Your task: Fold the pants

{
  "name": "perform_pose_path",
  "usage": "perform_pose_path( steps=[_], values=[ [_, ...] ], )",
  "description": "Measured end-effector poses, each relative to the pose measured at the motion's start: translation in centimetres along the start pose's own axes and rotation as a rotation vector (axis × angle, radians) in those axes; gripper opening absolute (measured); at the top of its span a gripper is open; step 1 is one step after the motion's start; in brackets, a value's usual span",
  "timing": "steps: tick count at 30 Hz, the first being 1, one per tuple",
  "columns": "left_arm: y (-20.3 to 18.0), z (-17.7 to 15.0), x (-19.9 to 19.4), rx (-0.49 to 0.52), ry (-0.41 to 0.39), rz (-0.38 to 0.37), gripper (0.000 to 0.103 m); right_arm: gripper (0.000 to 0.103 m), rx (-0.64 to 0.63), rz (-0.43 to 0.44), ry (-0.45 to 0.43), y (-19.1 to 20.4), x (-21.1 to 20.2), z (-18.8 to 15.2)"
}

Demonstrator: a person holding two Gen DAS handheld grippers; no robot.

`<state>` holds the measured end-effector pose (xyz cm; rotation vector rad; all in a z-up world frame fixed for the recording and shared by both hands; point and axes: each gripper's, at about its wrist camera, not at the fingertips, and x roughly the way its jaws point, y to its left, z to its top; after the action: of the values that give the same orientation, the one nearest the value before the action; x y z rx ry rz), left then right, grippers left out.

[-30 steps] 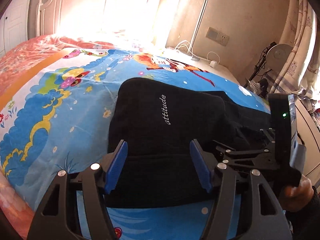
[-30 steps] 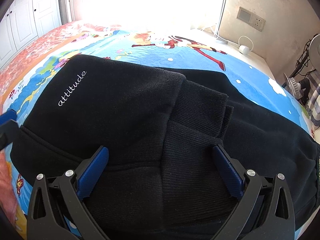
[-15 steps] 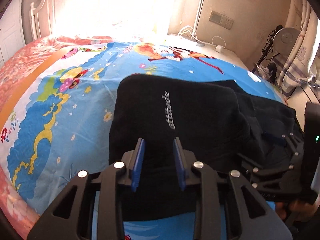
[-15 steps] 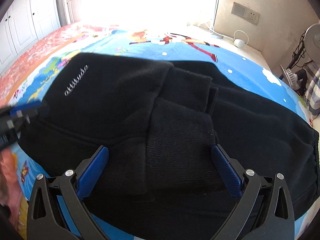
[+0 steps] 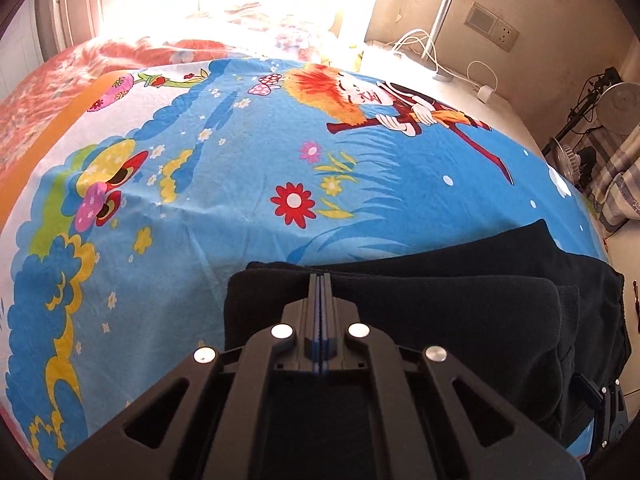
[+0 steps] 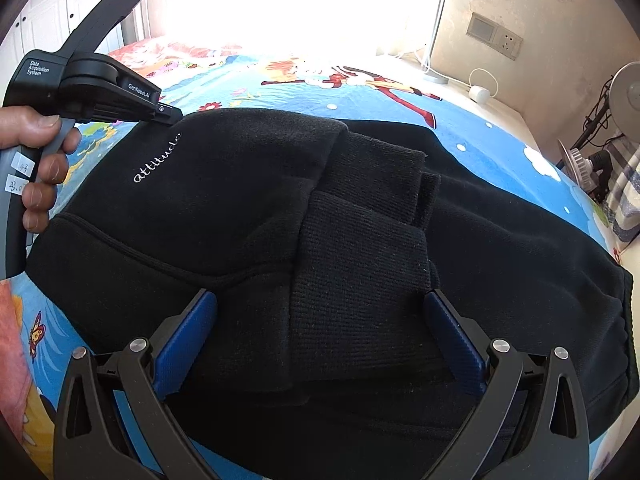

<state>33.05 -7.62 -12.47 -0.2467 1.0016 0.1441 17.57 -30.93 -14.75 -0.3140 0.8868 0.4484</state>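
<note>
Black pants (image 6: 248, 208) with white "attitude" lettering lie folded on the bed, ribbed cuffs (image 6: 360, 256) on top. My right gripper (image 6: 320, 332) is open, its blue pads either side of the cuff bundle at the near edge. My left gripper (image 5: 320, 280) is shut, its tip resting on the far left corner of the pants (image 5: 400, 320); nothing shows between its pads. In the right wrist view the left gripper (image 6: 166, 114) touches the pants' far corner, held by a hand.
The bed has a blue cartoon sheet (image 5: 240, 184) and an orange-red floral cover (image 5: 48, 92) at the far left. A wall socket (image 5: 492, 28), cables and a fan (image 5: 616, 100) stand at the right beyond the bed edge.
My left gripper has closed fully and moved from the near edge of the pants to their far left corner. My right gripper has stayed open over the cuffs.
</note>
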Motion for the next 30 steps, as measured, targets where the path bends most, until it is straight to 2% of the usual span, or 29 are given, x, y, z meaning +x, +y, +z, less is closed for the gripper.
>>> perform_pose_path(
  steps=[2, 4, 6, 8, 11, 13, 15, 17, 18, 21, 22, 24, 25, 30],
  values=[
    [-0.1, -0.3, -0.1, 0.005, -0.017, 0.008, 0.001, 0.097, 0.034, 0.073, -0.021, -1.1, -0.5, 0.3],
    [0.3, -0.4, -0.2, -0.012, -0.027, -0.011, 0.002, 0.096, 0.148, 0.125, -0.042, -3.9, -1.0, 0.9],
    [0.4, -0.6, -0.2, -0.015, -0.038, -0.02, 0.002, 0.096, 0.287, 0.182, -0.026, -7.1, -0.7, 1.8],
    [0.2, -0.7, -0.2, 0.001, -0.049, -0.008, 0.002, 0.09, 0.333, 0.247, -0.008, -8.8, -0.2, 3.0],
    [0.2, -0.7, -0.1, 0.001, -0.056, -0.009, 0.002, 0.089, 0.261, 0.261, -0.05, -8.2, -0.4, 5.5],
    [0.4, -0.8, -0.1, -0.007, -0.061, -0.024, 0.002, 0.084, 0.212, 0.253, -0.009, -7.3, 1.2, 7.0],
    [0.5, -0.8, -0.1, -0.001, -0.067, -0.031, 0.002, 0.08, 0.226, 0.208, 0.045, -7.4, 3.5, 8.0],
    [0.7, -0.9, -0.1, 0.005, -0.074, -0.043, 0.002, 0.08, 0.278, 0.262, 0.096, -8.0, 5.5, 8.1],
    [0.9, -0.9, -0.1, -0.002, -0.079, -0.058, 0.002, 0.079, 0.29, 0.291, 0.108, -8.1, 6.1, 8.0],
    [2.3, -1.4, -0.9, -0.057, -0.114, -0.156, 0.002, 0.078, 0.231, 0.271, 0.098, -7.3, 6.2, 7.6],
    [2.7, -1.8, -1.9, -0.072, -0.139, -0.185, 0.003, 0.078, 0.222, 0.269, 0.096, -7.2, 6.2, 7.4],
    [2.9, -3.5, -4.5, -0.064, -0.198, -0.184, 0.021, 0.078, 0.232, 0.284, 0.101, -7.6, 6.5, 7.4],
    [2.9, -4.8, -5.8, -0.058, -0.223, -0.173, 0.033, 0.078, 0.234, 0.288, 0.102, -7.7, 6.4, 7.3],
    [3.9, -12.6, -10.7, -0.115, -0.292, -0.158, 0.035, 0.078, 0.21, 0.276, 0.082, -7.1, 6.4, 7.3]
  ],
)
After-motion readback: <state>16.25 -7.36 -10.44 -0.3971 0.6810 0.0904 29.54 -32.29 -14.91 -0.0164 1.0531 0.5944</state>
